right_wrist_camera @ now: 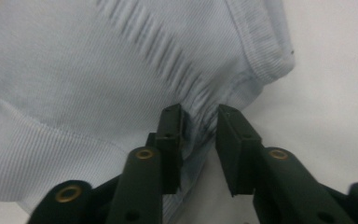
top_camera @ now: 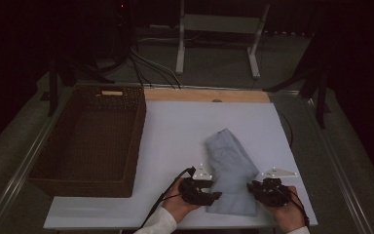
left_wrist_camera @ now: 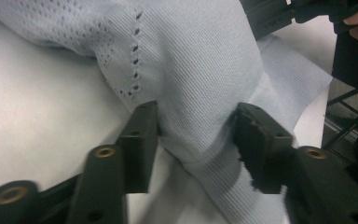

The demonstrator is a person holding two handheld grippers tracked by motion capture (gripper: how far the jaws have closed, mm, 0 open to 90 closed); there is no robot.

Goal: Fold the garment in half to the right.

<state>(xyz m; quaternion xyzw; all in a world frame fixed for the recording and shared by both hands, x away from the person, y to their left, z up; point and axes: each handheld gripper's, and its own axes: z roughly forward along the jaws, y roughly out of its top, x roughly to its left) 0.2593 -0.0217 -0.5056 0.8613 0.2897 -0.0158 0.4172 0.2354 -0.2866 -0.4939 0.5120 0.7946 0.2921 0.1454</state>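
A light blue knitted garment [top_camera: 229, 165] lies folded in a long strip on the white tabletop [top_camera: 185, 122], running from the middle toward the near edge. My left gripper [top_camera: 215, 195] sits at the garment's near left edge. In the left gripper view its jaws [left_wrist_camera: 193, 121] press on a raised fold of the ribbed cloth [left_wrist_camera: 191, 70]. My right gripper [top_camera: 251, 188] is at the garment's near right edge. In the right gripper view its jaws [right_wrist_camera: 200, 116] stand a little apart, with a wrinkled ridge of the cloth [right_wrist_camera: 98, 70] loose between them.
A dark wicker basket [top_camera: 139, 136] stands on the left of the table, close beside the garment. A wooden strip [top_camera: 204, 95] runs along the far edge. The right gripper [left_wrist_camera: 298, 14] and its hand show across the cloth in the left gripper view.
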